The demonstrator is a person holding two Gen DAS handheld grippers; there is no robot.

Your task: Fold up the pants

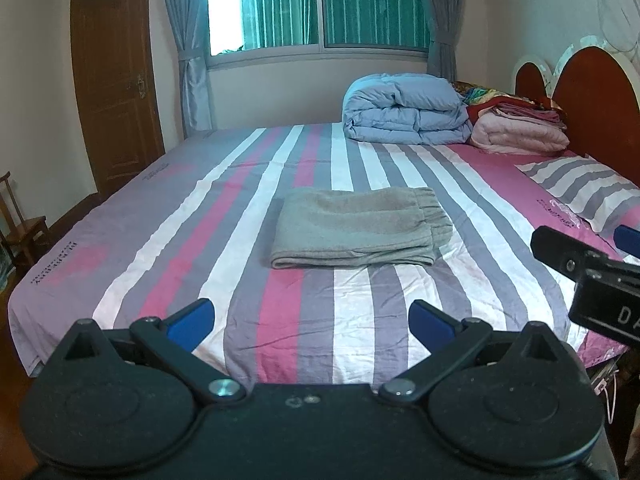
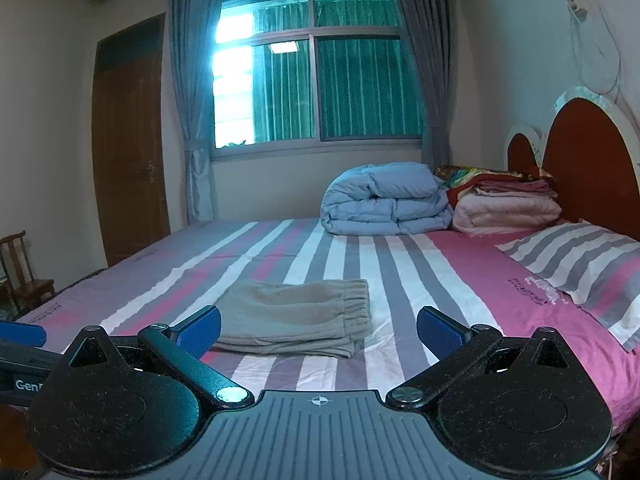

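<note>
The folded grey-beige fleece pants [image 1: 360,228] lie flat at the centre of the left wrist frame, on the striped pink, grey and white cotton bed sheet [image 1: 280,320]. In the right wrist frame the same pants [image 2: 296,316] sit at lower centre, just beyond the blue pads.

**Gripper state**
- Left gripper [image 1: 312,320]: jaws spread wide, nothing between the blue pads. It is held low at the bottom of the frame, well short of the pants.
- Right gripper [image 2: 318,328]: jaws likewise spread, holding nothing. Its body also shows at the right edge of the left wrist frame, beside the left unit.

**Placement rationale (judgement)**
- The pants form a compact rectangle with stacked layers and a rounded fold along the near edge. The gathered elastic waistband lies at the right end. This arrangement suggests the folding is complete or nearly so.
- Both grippers stand clear of the cloth, probably so that the stack is not disturbed.

**Materials and shapes**
- Pants: soft, napped, thick fabric; edges slightly uneven.
- Sheet: thin, lightly creased.
- Puffy light-blue quilted duvet [image 1: 404,108], folded in a bundle, upper right.
- Striped pillow [image 1: 580,188], right edge.
</note>
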